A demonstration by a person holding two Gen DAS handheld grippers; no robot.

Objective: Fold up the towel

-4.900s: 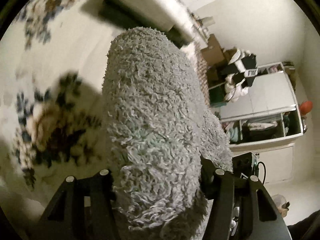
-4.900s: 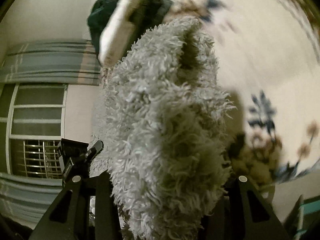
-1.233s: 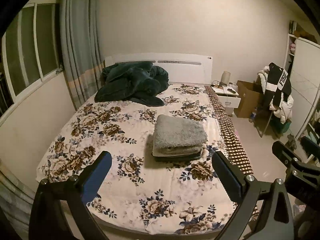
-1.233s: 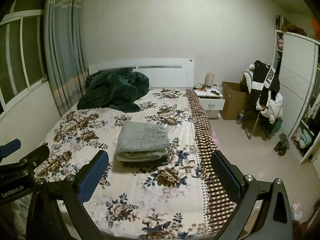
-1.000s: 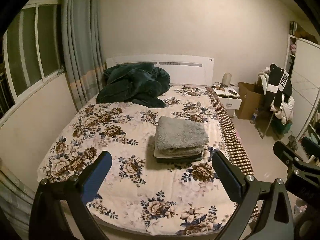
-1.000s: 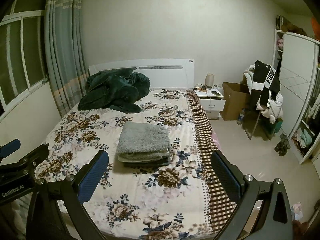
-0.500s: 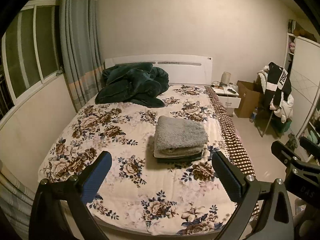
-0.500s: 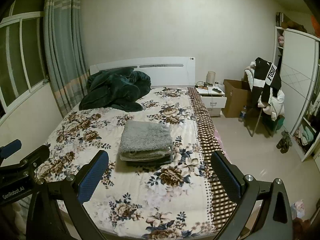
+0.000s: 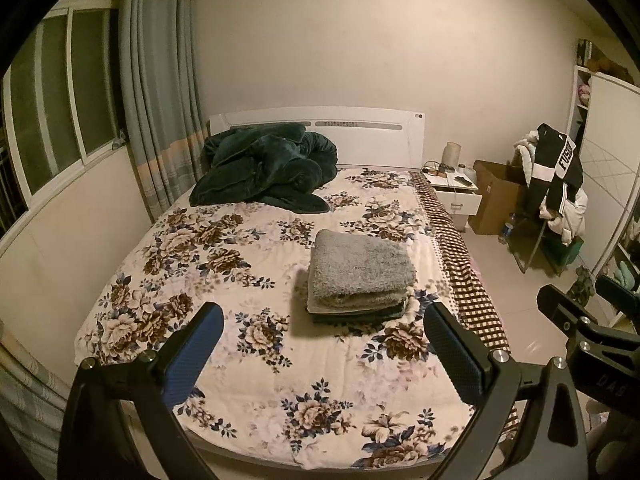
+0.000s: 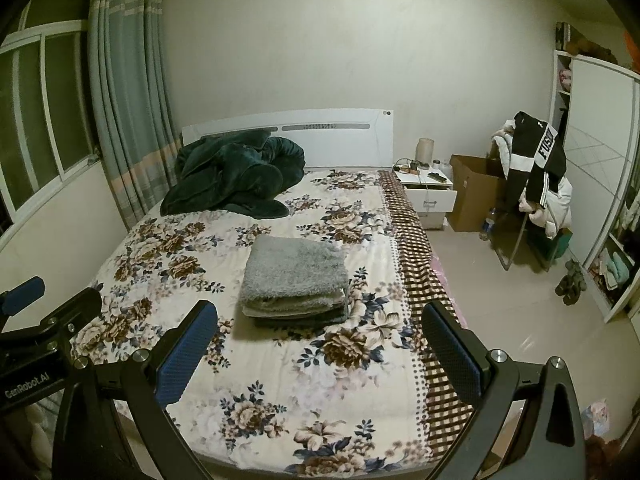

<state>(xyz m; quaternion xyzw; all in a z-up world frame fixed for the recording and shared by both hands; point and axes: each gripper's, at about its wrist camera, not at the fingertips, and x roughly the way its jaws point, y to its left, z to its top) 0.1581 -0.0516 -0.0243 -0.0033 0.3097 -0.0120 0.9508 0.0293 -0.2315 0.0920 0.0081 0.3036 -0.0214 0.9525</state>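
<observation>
Both grippers' jaws now off towel (image 9: 362,270)

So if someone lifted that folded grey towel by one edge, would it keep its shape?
Probably not. The grey towel looks thick, fluffy and soft, so it would likely flop open. Its shaggy pile should grip rather than slip, and it probably weighs little for its bulk.

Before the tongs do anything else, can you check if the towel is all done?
1. Gray towel folded into a neat rectangle: ok.
2. Towel resting on top of the stack on the bed: ok.
3. Left tongs open and empty: ok.
4. Right tongs open and empty: ok.
5. Both tongs well back from the towel, not touching it: ok.
6. Underside of the towel smooth: cannot tell, it is hidden.
</observation>
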